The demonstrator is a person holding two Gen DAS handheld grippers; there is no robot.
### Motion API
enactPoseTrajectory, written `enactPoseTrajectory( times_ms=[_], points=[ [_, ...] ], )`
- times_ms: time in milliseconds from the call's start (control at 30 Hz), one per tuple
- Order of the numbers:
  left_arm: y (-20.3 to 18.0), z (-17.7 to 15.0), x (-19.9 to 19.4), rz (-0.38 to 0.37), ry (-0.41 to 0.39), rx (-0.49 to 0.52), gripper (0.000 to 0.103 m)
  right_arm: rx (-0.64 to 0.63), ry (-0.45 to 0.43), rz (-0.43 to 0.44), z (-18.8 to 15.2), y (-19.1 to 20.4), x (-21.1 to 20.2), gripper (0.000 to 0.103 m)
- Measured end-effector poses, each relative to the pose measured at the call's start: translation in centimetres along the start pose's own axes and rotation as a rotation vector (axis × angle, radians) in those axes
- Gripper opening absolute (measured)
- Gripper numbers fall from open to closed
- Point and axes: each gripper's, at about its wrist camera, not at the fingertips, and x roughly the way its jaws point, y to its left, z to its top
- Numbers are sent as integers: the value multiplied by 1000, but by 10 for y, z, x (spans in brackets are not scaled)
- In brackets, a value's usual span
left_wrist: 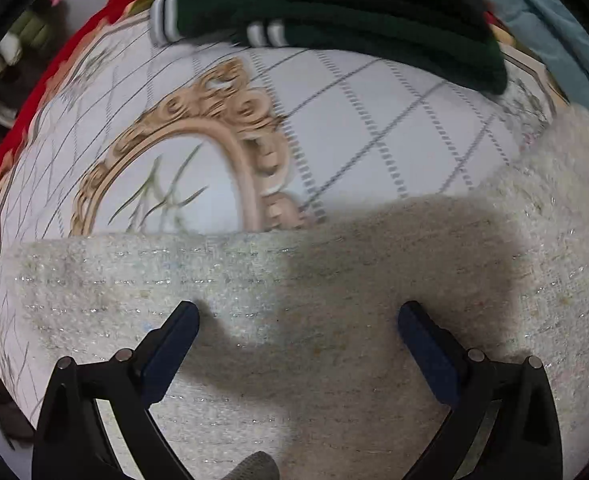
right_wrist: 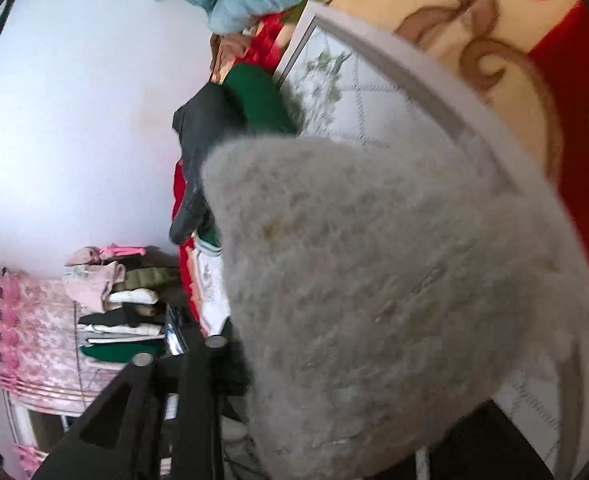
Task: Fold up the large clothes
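Two claws: both over one fuzzy cream sweater (left_wrist: 334, 300) that lies on a patterned sheet (left_wrist: 374, 128).
Left claw (left_wrist: 298, 312): jaws wide apart, nothing between the pads, pointing steeply down at the knit.
Sweater from the left claw: flat under and ahead of the fingertips, its straight edge lying just beyond them across the sheet.
Right claw (right_wrist: 230, 356): only one black finger shows; the sweater (right_wrist: 394, 300) bulges in front of the rest, so I cannot tell whether the pads press on it or merely sit beside it.
Sweater from the right claw: a raised, rounded fold fills the view just ahead and to the right of the finger.
Beyond the left claw: a dark green knit with white stripes (left_wrist: 334, 20), already folded, well apart from the tips.
Step in hand: likely carrying one side of the sweater over to make a fold.
Next move calls for: laying the raised part flat and square on the body, with the left claw pinning or pinching the near edge so the knit does not slide.
Risk: soft pile may slip and bunch.
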Motion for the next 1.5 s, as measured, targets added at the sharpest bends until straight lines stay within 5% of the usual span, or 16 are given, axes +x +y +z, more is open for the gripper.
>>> enactPoseTrajectory(
  times_ms=[67, 100, 267, 433, 467, 600, 667, 1133, 1400, 1500],
  points=[
    [3, 3, -4, -27, 15, -12, 103, 65, 19, -24, 6, -36, 0, 80],
    [3, 2, -8, -42, 19, -22, 103, 102, 34, -31, 10, -51, 8, 84],
    [15, -14, -30, -60, 41, -65, 103, 237, 46, 54, 14, -103, 32, 84],
    [-4, -35, -7, -45, 107, -44, 103, 186, 12, 93, 11, -96, 43, 87],
    [-7, -39, -1, -40, 104, -54, 103, 182, 7, 96, 10, -93, 44, 85],
    [-10, -39, 0, -42, 80, -69, 103, 162, -23, 61, 8, -76, 40, 40],
    [-10, -35, 2, -55, 80, -78, 103, 137, -41, 46, 6, -60, 33, 35],
    [-30, -25, 0, -137, 53, 3, 103, -38, -118, -65, -10, 30, -16, 31],
    [-5, -27, -5, -200, 60, -6, 101, -174, -118, -182, -21, 74, -1, 30],
    [32, -29, -24, -217, 60, -51, 101, -254, -124, -246, -35, 102, 1, 30]
  ],
)
